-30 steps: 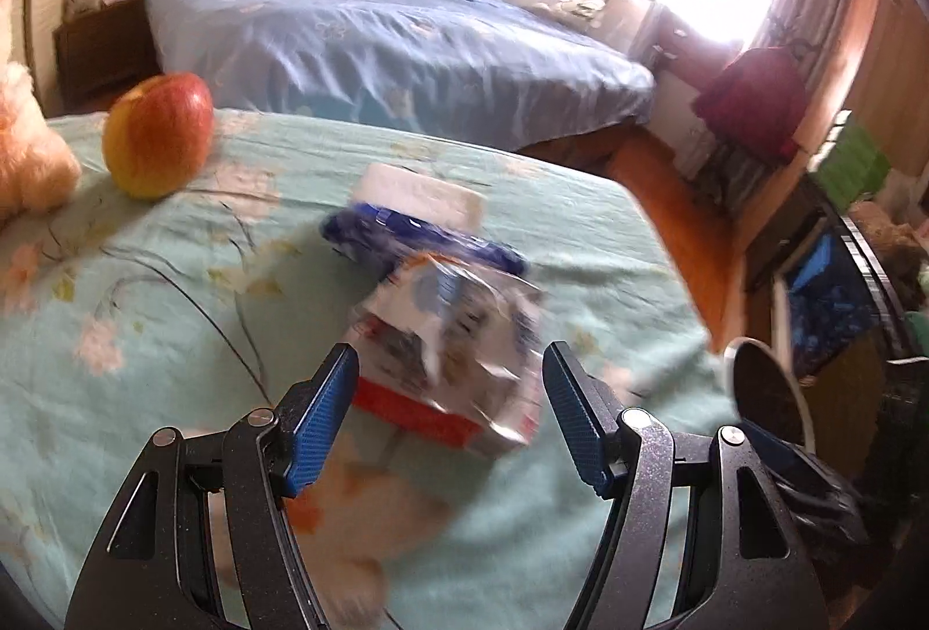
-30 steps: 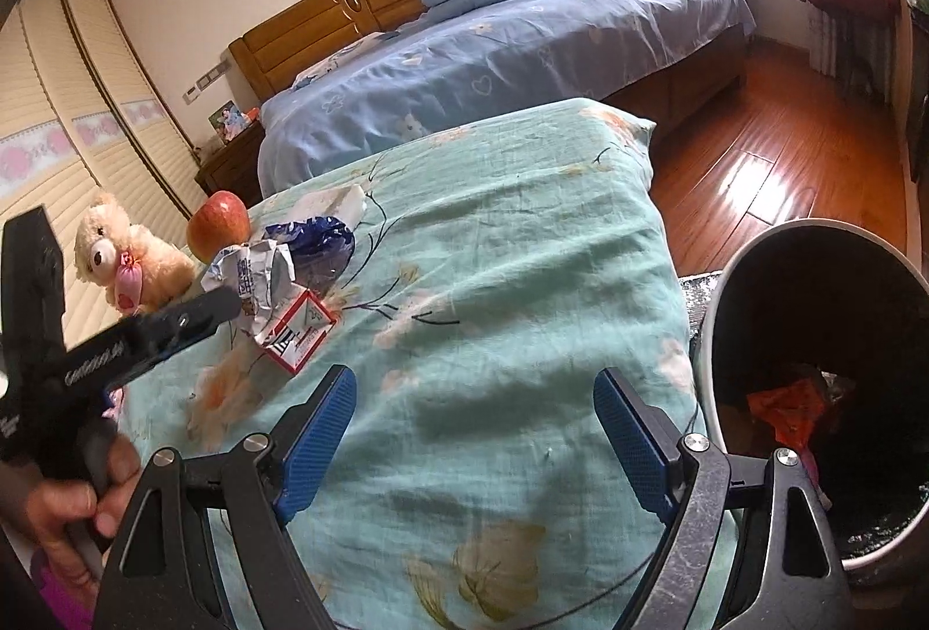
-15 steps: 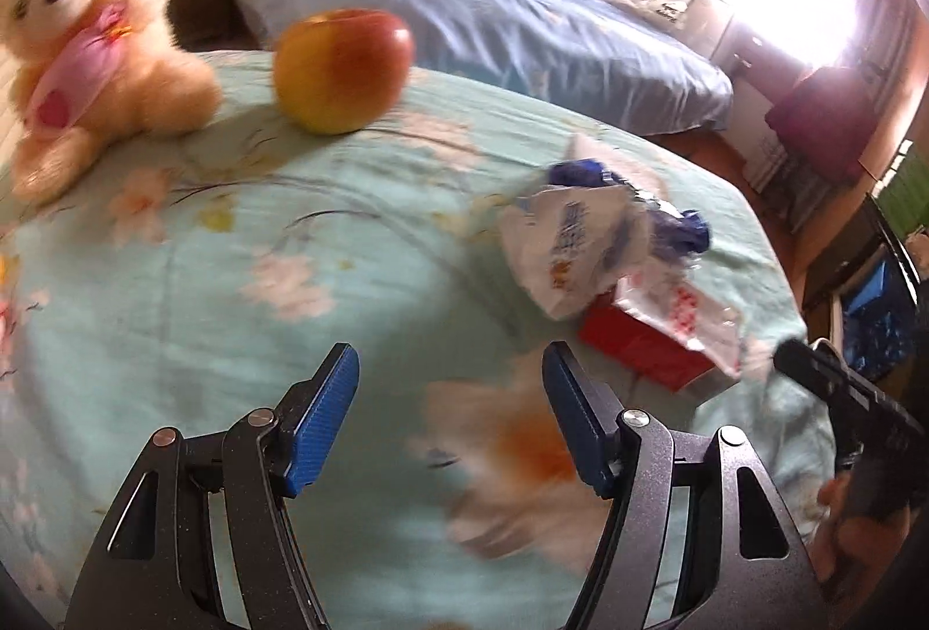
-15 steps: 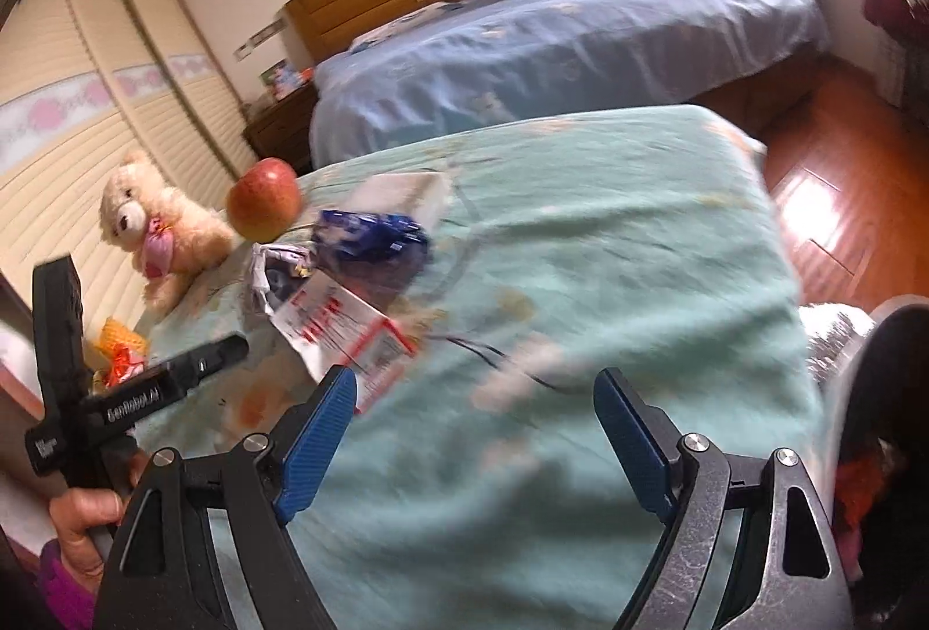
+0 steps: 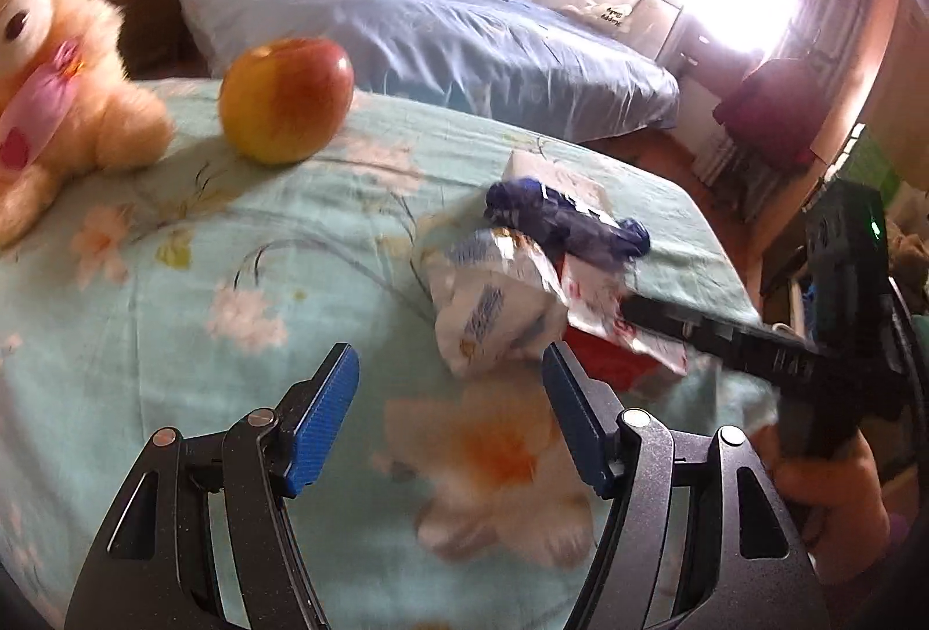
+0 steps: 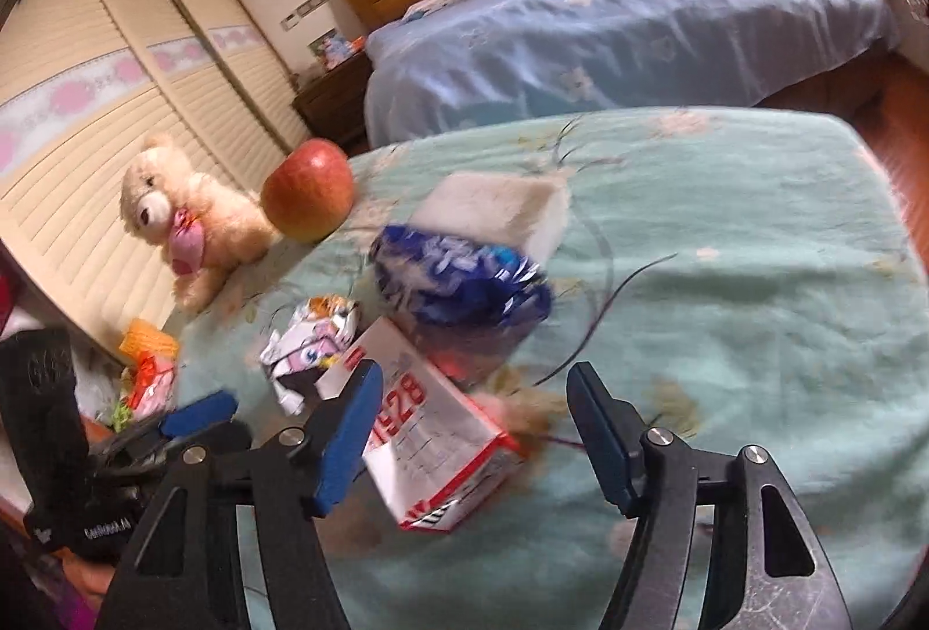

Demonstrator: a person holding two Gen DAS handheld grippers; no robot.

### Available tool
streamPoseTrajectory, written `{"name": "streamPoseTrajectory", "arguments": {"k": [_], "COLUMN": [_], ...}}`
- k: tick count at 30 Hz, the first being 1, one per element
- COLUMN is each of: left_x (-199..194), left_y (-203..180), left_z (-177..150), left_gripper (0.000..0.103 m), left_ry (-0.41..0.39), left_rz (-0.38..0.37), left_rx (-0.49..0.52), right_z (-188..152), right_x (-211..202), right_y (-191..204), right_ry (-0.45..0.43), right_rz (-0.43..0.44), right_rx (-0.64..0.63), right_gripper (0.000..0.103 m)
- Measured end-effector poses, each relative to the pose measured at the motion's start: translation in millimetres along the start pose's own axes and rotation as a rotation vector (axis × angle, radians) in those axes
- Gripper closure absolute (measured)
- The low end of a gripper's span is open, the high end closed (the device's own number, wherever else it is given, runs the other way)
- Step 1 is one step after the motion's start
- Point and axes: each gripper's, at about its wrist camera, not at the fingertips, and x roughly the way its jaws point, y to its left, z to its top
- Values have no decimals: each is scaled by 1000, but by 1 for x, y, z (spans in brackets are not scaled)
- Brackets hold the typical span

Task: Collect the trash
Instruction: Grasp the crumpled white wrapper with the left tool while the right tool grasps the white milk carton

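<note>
Several pieces of trash lay bunched on a table spread with a pale green flowered cloth [image 6: 726, 316]: a red-and-white carton [image 6: 432, 447] on its side nearest the right camera, a crumpled silvery white wrapper [image 5: 499, 305] touching it, a dark blue wrapper [image 6: 458, 279] just behind, and a white box [image 6: 493, 206] behind that, its contents not visible. An apple [image 5: 285, 99] stood farther back, near a cream teddy bear [image 6: 180, 218] by the table's far edge. Beyond the table stood a bed with a blue cover [image 5: 441, 32] and a wooden headboard, louvred wardrobe doors [image 6: 116, 119] along one wall, and a bright window. The right gripper [image 6: 473, 418] hung over the carton with the carton's near end between its blue pads; its jaws had just been closing, though the pads did not yet press the carton. The left gripper [image 5: 447, 412] hovered above bare cloth just beside the silvery wrapper, jaws apart and empty.
</note>
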Motion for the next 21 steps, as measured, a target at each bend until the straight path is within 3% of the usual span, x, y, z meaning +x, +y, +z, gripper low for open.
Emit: {"name": "streamPoseTrajectory", "arguments": {"k": [3, 8, 12, 16, 17, 18, 21], "left_x": [6, 11, 25, 41, 44, 44, 35], "left_y": [2, 3, -7, -22, -26, -29, -32], "left_z": [8, 11, 13, 11, 12, 12, 11], "left_gripper": [36, 36, 36, 39, 46, 67, 80], "left_ry": [10, 16, 40, 68, 76, 74, 56], "left_rz": [-5, -14, -56, -80, -91, -116, -106], "left_rx": [4, 37, 61, 97, 114, 128, 162], "right_z": [-6, -19, -24, -26, -25, -25, -26], "right_x": [0, -25, -50, -69, -71, -71, -68], "right_y": [2, 3, -12, -13, -12, -10, -4], "right_ry": [23, 33, 11, -55, -60, -64, -67], "right_rz": [44, 15, -50, -81, -76, -68, -61], "right_rx": [6, -19, 46, 37, 35, 31, 5], "right_gripper": [60, 77, 77, 68, 58, 46, 41]}}
